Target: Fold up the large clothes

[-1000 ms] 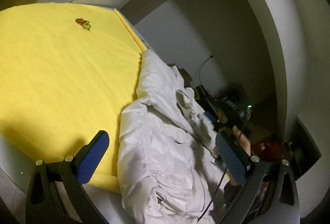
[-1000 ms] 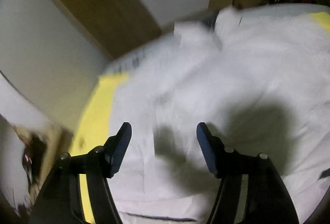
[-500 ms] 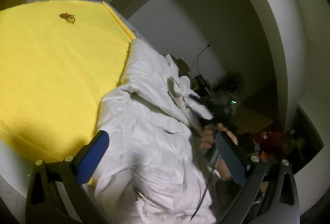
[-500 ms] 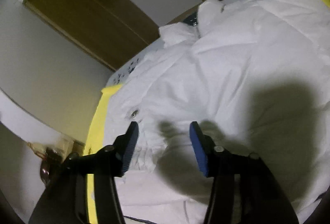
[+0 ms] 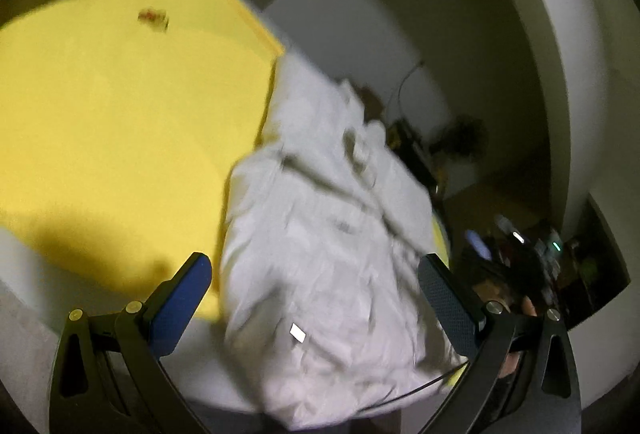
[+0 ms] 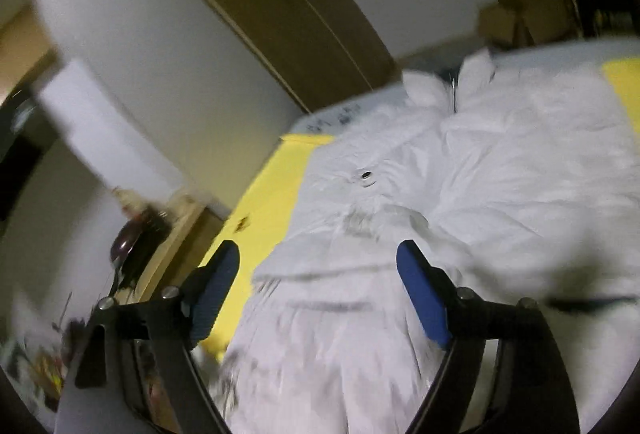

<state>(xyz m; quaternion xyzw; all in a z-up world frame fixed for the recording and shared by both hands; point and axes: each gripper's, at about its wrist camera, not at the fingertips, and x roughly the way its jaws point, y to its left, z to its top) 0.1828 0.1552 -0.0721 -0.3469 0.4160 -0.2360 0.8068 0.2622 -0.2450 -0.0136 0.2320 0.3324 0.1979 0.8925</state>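
Note:
A white padded jacket [image 5: 332, 234] lies crumpled along the right edge of a yellow blanket [image 5: 120, 138] on a bed. My left gripper [image 5: 316, 294] hovers over its near end, jaws wide apart and empty. In the right wrist view the same jacket [image 6: 460, 194] fills the right side, collar at the far end, a metal snap [image 6: 366, 175] showing. My right gripper [image 6: 320, 274] hangs above the jacket's hem with its jaws opening; no cloth is pinched between the blue pads [image 6: 420, 298].
The yellow blanket's strip [image 6: 264, 210] borders the jacket's left side in the right wrist view. A brown door [image 6: 288, 6] and white wall stand behind. Cardboard boxes [image 6: 504, 18] sit past the bed. Dark clutter and small lights [image 5: 528, 246] lie right of the bed.
The right gripper pulled back and up from the jacket, and its jaws widened. The left view swung slightly, so the jacket sits more central; the person's hand has left the jacket's edge.

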